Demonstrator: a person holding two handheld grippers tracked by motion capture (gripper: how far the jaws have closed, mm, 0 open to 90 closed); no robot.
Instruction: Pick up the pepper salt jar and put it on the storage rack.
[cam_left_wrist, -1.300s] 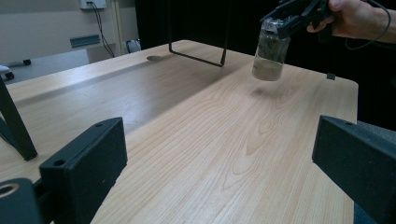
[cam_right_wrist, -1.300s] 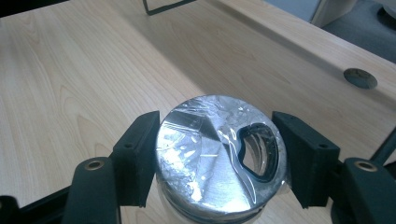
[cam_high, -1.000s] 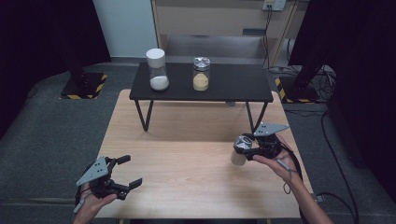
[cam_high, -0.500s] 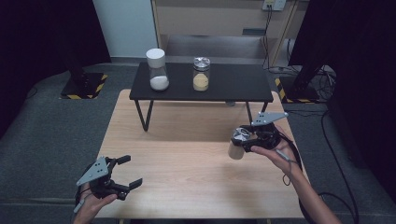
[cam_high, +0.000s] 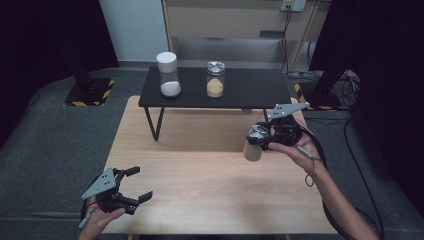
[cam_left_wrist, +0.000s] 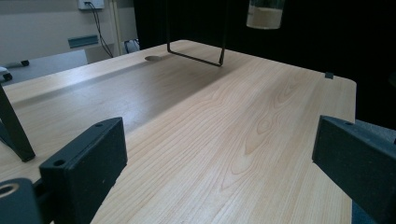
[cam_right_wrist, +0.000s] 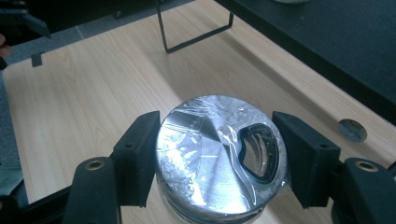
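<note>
Jar (cam_high: 253, 148): mid-right of the high view, lifted clear of the table (cam_high: 200, 180), part-filled with tan powder.
Left gripper (cam_high: 131, 184): lower left, jaws spread, nothing between them.
Right gripper (cam_right_wrist: 217, 158): pinching the jar just under its foil-covered lid.
Handling: likely glass, rigid, slippery, breakable; the neck grip looks sensible.

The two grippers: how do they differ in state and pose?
The right gripper is shut on a jar at its silver lid; the left gripper is open, nothing between its jaws. The right holds the jar off the table; the left sits low at the near edge. Both are hand-held.
</note>
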